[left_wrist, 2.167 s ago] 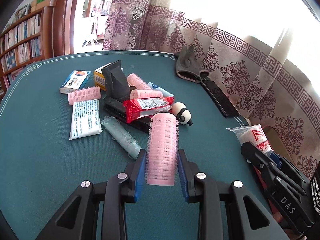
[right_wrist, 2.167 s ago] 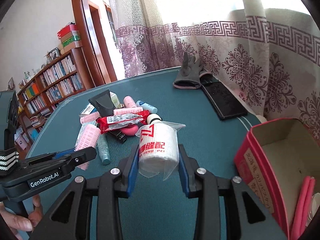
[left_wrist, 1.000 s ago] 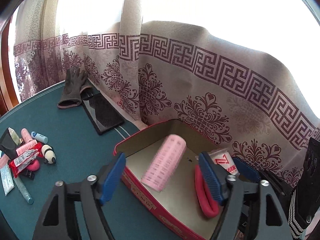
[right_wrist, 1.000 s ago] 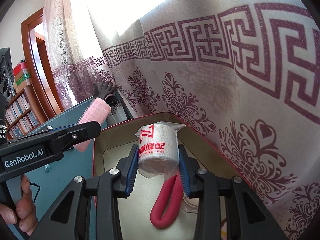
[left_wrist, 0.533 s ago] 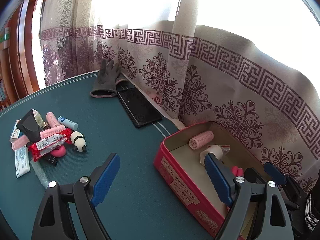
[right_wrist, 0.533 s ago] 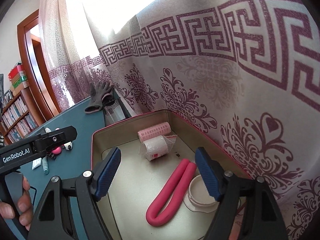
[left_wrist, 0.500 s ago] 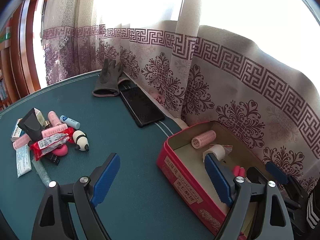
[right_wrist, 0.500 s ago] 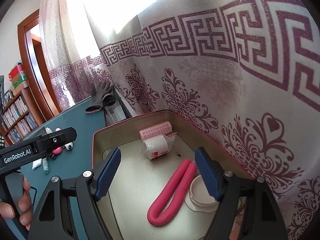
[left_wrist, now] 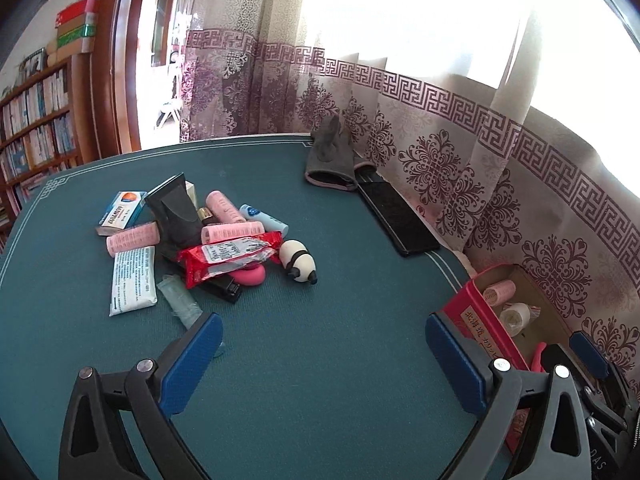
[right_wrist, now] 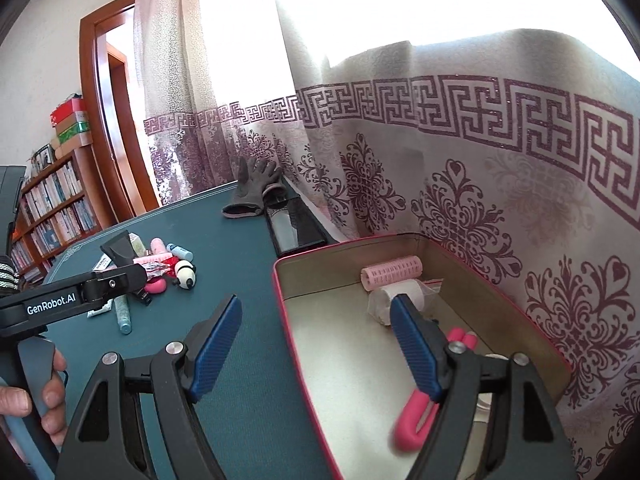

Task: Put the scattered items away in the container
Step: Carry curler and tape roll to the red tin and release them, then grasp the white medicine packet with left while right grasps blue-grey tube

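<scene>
**Both tongs empty and spread; pile waits mid-surface, tin at the curtain edge**

The left tongs hang spread wide over bare green cloth, nothing between the blue pads. The right tongs are likewise wide apart and empty, one pad over the surface and the other over the red tin, straddling its near rim.

The tin stands at the surface's curtain-side edge. Inside, a pink foam roller lies near the tongs. Farther in, a white tape roll in clear wrap touches a pink hair curler lying along the far wall.

Toward the middle of the surface sits the scattered pile. Nearest are a pale green tube and a white leaflet packet. Beyond them lie a red snack wrapper, a pink sponge under its edge and a panda figure just beside it. Then come three more pink curlers, a black nozzle-shaped piece, a blue-and-white tube and an orange-and-blue box.

At the far curtain edge, a grey glove rests beside a black tray.
</scene>
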The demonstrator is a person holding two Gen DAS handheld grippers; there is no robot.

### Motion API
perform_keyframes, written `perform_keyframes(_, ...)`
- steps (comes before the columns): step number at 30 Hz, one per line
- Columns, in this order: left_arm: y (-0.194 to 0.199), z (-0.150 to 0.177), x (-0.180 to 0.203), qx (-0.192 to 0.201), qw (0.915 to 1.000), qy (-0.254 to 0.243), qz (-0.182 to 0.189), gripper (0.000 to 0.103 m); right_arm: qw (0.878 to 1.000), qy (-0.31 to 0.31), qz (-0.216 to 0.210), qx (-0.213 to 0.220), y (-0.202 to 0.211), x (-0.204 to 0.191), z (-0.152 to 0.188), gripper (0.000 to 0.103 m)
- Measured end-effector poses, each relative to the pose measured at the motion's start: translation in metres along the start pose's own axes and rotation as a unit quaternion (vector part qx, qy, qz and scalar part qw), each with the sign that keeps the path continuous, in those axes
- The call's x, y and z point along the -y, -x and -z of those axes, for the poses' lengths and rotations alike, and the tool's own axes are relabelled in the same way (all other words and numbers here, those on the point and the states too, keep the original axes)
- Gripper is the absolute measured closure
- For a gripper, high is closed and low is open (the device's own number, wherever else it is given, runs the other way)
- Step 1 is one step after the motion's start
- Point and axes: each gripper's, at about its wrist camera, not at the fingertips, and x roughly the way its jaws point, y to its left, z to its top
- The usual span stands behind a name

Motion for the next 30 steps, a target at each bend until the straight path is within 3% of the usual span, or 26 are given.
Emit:
perform_keyframes(14, 0.002, 0.014, -0.138, -0.014, 0.9882, 0.126, -0.087, 0.001, 0.992, 0.066, -0.089, -0.057, -0.032, -0.096, 0.019, 0.023)
perform_keyframes(30, -0.02, 0.016, -0.176, -0.037, 0.9833, 0.143, -0.106, 0.001, 0.983, 0.097, -0.122, -0.093, -0.066, -0.149, 0.023, 0.023)
